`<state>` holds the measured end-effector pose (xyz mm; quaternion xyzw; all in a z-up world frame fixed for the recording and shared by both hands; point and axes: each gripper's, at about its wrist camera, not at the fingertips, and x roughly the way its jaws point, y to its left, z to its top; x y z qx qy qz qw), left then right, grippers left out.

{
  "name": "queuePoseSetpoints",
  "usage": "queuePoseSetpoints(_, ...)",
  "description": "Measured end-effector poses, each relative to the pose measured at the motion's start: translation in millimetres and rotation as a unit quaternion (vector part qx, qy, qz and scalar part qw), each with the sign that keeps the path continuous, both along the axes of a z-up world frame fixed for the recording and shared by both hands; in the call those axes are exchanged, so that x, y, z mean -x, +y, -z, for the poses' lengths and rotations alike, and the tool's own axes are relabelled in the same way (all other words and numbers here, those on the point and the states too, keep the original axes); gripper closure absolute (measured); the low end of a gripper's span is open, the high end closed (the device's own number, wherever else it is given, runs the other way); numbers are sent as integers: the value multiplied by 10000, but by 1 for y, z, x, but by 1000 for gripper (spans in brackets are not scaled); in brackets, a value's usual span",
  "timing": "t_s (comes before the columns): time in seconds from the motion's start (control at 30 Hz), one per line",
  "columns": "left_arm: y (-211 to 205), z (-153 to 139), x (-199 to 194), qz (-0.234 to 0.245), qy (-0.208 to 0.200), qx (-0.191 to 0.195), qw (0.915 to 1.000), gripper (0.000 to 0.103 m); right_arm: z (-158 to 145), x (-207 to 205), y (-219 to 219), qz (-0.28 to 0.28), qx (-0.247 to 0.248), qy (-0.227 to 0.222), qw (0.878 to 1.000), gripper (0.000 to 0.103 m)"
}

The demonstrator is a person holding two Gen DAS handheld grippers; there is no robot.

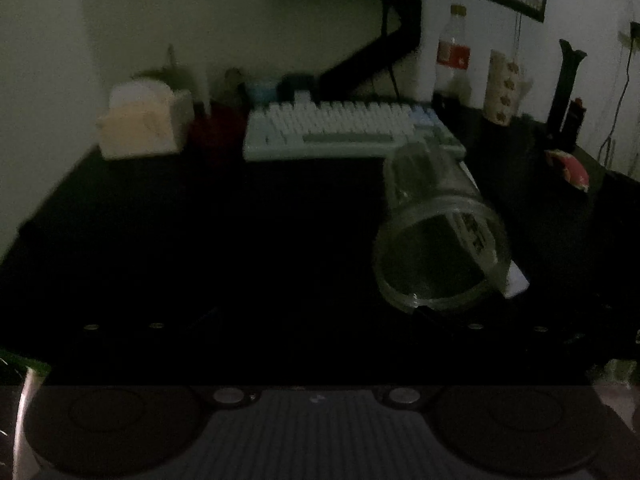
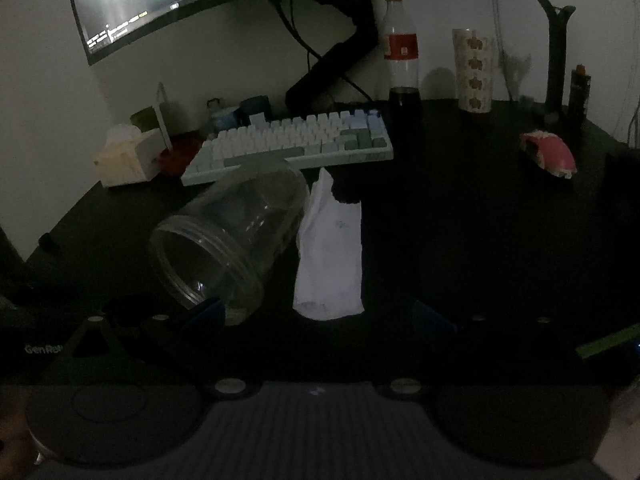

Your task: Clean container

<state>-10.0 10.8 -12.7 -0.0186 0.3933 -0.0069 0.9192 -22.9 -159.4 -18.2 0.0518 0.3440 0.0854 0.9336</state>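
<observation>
Container sideways on dark desk

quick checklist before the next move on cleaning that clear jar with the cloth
1. Clear jar lying on its side, mouth toward the cameras: ok.
2. White cloth beside the jar on the dark desk, within view: ok.
3. Right gripper fingers spread wide, holding nothing: ok.
4. Left gripper open or shut: cannot tell, too dark.
5. Jar steadied by a gripper: cannot tell.
6. Keyboard close behind the jar, little room: not ok.
</observation>
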Motion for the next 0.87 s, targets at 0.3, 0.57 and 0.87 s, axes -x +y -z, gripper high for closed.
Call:
queuePoseSetpoints(0.3,5,8,-6,-91,95,36,9999,0,6,-5,-3,-49,-73,139,9999,0)
queuePoseSetpoints(0.57,2,11,-6,-33,98,-51,9999,0,10,-11,-7,58,-122,243,9996,0)
queuePoseSetpoints(0.87,-9,13,-4,122,55,-316,9994,0,12,-10,-3,-3,-73,244,9997,0)
